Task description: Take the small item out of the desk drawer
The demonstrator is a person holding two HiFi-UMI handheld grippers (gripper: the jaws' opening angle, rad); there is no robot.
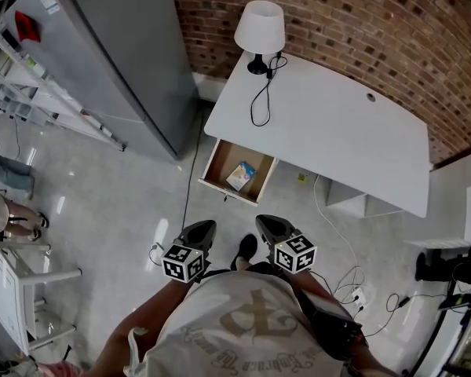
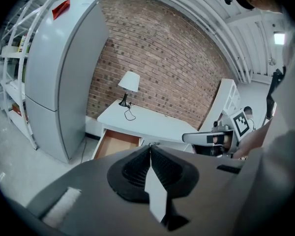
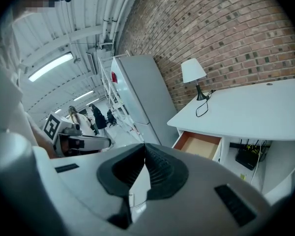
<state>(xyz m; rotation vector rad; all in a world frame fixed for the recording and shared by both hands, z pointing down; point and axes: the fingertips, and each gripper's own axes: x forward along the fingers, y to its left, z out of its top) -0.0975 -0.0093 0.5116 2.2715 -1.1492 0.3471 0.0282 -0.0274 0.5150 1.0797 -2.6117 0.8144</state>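
The white desk (image 1: 353, 132) has its wooden drawer (image 1: 217, 165) pulled open, and a small blue and yellow packet (image 1: 241, 175) lies inside it. My left gripper (image 1: 206, 226) and right gripper (image 1: 265, 221) hang side by side close to my body, well short of the drawer, both shut and holding nothing. In the left gripper view the shut jaws (image 2: 150, 149) point toward the drawer (image 2: 117, 144), with the right gripper (image 2: 211, 138) at the side. The right gripper view shows its shut jaws (image 3: 144, 146) aimed at the drawer (image 3: 199, 145); the packet is hidden in both gripper views.
A white lamp (image 1: 259, 30) with a black cord stands at the desk's back left corner. A tall grey fridge (image 1: 118, 61) stands left of the desk, with shelving (image 1: 16, 85) beyond it. Cables and a power strip (image 1: 357, 293) lie on the floor at the right. People stand far off (image 3: 73, 117).
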